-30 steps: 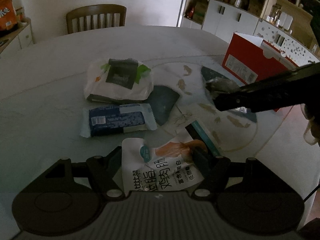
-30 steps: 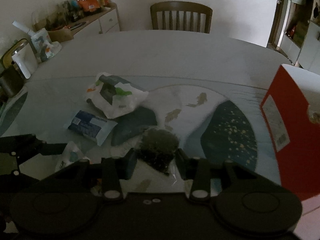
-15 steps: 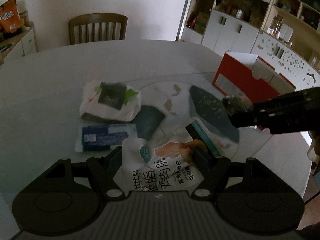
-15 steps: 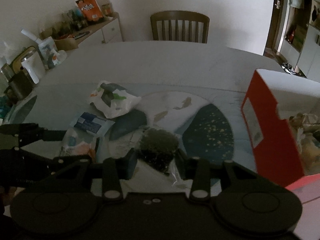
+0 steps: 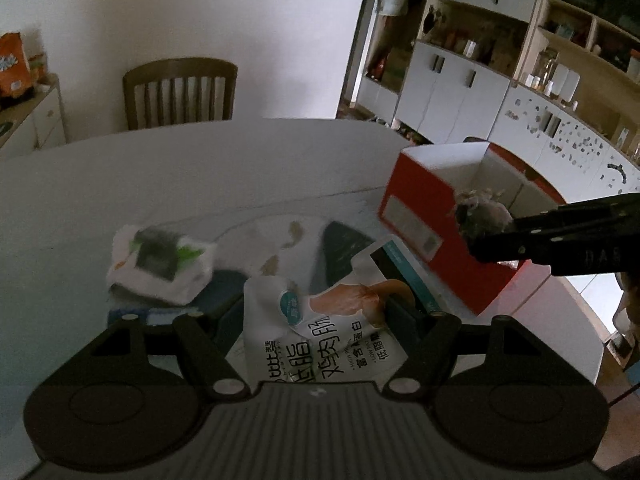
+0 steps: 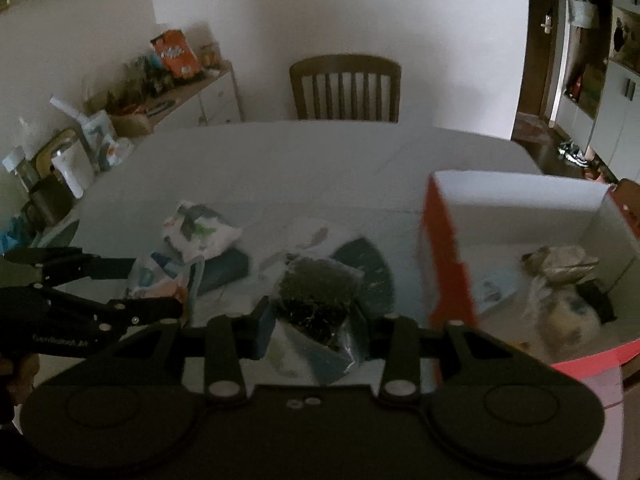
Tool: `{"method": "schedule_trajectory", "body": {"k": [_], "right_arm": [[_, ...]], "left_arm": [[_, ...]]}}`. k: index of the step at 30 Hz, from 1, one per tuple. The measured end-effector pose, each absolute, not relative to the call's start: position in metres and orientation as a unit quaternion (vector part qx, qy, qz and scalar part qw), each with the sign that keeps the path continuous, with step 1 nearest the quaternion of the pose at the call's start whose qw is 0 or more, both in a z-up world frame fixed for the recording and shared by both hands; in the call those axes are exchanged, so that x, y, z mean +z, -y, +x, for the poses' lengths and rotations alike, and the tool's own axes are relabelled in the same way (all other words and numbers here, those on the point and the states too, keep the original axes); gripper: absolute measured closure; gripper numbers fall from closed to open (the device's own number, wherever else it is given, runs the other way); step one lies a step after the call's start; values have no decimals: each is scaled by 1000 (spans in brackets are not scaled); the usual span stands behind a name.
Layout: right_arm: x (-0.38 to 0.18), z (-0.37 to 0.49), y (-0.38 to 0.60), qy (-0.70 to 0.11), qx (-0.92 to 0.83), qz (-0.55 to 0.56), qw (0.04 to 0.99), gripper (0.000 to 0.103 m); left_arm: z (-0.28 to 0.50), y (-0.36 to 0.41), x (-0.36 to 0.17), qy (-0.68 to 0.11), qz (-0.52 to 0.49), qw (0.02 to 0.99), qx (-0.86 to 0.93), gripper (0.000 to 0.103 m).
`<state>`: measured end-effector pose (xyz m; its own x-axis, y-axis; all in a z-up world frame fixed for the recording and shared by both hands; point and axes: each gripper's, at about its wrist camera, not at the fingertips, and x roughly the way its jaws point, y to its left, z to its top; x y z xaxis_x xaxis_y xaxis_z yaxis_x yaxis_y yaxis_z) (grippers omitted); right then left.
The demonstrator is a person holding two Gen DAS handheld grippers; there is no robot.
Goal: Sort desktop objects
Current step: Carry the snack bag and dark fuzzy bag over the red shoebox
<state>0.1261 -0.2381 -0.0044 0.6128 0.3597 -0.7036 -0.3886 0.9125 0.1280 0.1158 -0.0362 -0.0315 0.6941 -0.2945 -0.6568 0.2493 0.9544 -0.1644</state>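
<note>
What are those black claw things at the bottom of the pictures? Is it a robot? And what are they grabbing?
No robot: a person holds a two-fingered grabber in each hand, each with a camera looking along its fingers. In the left camera's picture, the left gripper pinches a white snack pouch. In the right camera's picture, the right gripper pinches a clear bag of dark stuff. On the table lie a white packet and a red box with some things already inside.
</note>
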Motion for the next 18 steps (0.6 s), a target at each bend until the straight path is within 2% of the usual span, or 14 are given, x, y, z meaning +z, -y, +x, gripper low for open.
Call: {"method": "schedule_trajectory", "body": {"k": [18], "right_arm": [[10,149,354,-360,192,-13,913,64]], "left_arm": [[154,159,0,-340,-4,923,-178,28]]}}
